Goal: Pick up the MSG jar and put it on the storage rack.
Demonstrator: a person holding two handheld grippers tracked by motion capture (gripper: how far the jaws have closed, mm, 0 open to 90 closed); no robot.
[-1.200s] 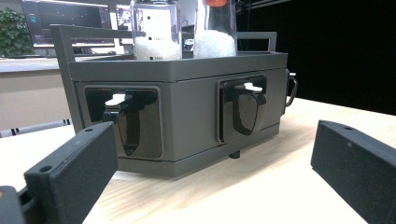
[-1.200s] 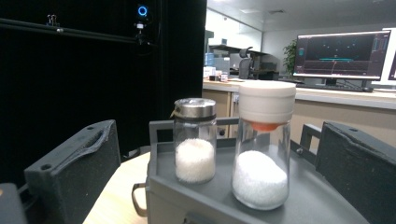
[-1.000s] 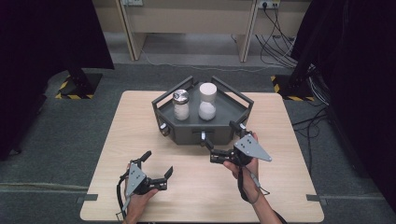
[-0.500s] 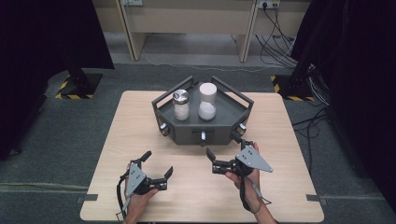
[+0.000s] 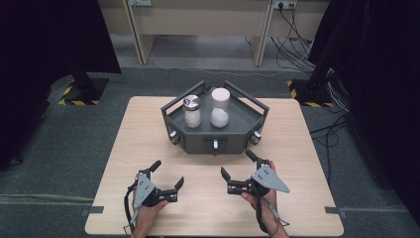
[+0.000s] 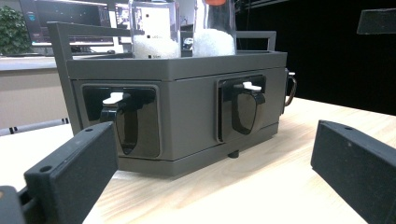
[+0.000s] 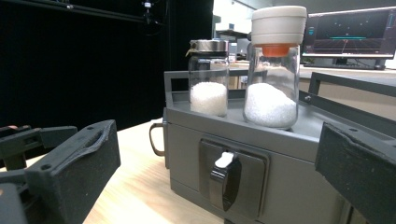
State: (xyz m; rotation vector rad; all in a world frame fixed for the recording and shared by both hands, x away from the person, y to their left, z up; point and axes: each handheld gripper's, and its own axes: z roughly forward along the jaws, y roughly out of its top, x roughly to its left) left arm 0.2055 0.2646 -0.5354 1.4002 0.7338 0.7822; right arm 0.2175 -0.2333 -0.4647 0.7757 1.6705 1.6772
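Note:
A dark grey six-sided tray (image 5: 198, 141) stands at the middle back of the wooden table (image 5: 129, 144). It holds two glass jars of white grains: one with a metal lid (image 5: 192, 111) and one with a white cap (image 5: 220, 108). My left gripper (image 5: 167, 173) rests open on the table, front left of the tray. My right gripper (image 5: 236, 164) is open too, just in front of the tray's right side. In the left gripper view the tray's wall (image 6: 187, 70) shows two latches (image 6: 126, 121) beyond my open left gripper (image 6: 212, 186). The right gripper view shows both jars (image 7: 208, 79) (image 7: 273, 70) above a latch (image 7: 224, 179).
The tray has raised handle bars (image 5: 247, 99) at its sides and small latches around its wall. Bare tabletop lies left and right of the tray. Desk legs and cables (image 5: 297, 44) are on the floor behind the table. Dark curtains hang at both sides.
My right gripper has drawn back from the tray toward the table's near edge, still open. The left gripper and the jars have not moved.

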